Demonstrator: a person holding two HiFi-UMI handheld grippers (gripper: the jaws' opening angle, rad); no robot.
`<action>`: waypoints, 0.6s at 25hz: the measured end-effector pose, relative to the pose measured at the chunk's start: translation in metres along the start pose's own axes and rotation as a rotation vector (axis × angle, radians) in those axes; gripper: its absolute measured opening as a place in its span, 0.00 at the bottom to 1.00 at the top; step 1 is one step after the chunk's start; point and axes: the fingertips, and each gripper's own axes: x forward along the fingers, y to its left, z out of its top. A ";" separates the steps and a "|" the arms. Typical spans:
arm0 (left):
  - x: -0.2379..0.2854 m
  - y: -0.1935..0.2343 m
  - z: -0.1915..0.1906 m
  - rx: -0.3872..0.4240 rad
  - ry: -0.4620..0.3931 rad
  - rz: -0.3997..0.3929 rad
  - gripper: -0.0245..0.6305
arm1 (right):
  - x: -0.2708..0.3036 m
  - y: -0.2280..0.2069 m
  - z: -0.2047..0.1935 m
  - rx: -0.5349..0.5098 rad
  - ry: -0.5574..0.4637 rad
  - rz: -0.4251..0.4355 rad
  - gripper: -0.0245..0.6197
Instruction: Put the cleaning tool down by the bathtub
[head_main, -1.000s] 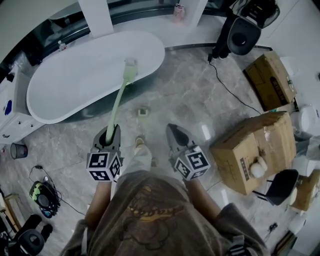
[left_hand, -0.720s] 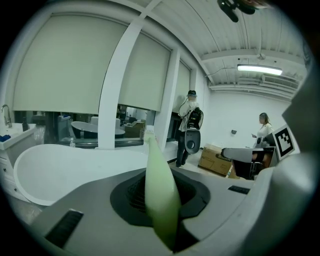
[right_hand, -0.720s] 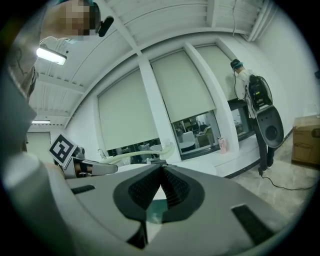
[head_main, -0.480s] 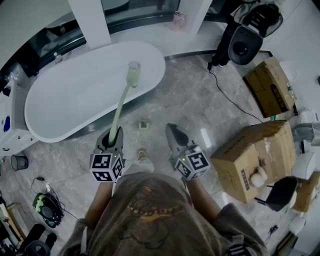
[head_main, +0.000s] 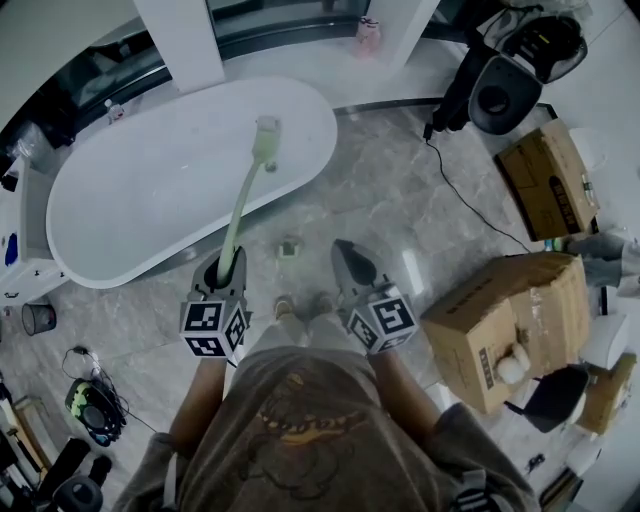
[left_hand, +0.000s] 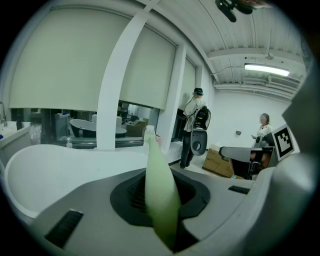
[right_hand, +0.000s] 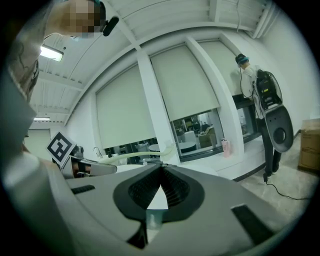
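The cleaning tool is a long pale green brush, its head out over the white bathtub. My left gripper is shut on the lower end of its handle, just short of the tub's near rim. In the left gripper view the green handle runs up between the jaws, with the tub's rim beyond. My right gripper hovers over the floor to the right, shut and empty. In the right gripper view its jaws meet at the tips, and the green tool shows at the left.
Cardboard boxes stand on the right. A black machine with a cable is at the back right. A small drain fitting lies on the floor between the grippers. White pillars rise behind the tub. A person stands far off.
Both grippers have moved forward toward the tub with the person's step. The brush head now reaches further over the tub's inside. The grips are unchanged.
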 end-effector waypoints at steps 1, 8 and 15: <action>0.004 -0.001 0.001 -0.004 -0.002 0.007 0.13 | 0.003 -0.004 0.001 0.000 0.007 0.005 0.04; 0.025 -0.001 -0.007 -0.026 0.015 0.045 0.13 | 0.022 -0.026 -0.003 0.003 0.029 0.028 0.04; 0.042 -0.004 -0.042 -0.048 0.065 0.068 0.13 | 0.028 -0.050 -0.033 0.022 0.077 0.029 0.04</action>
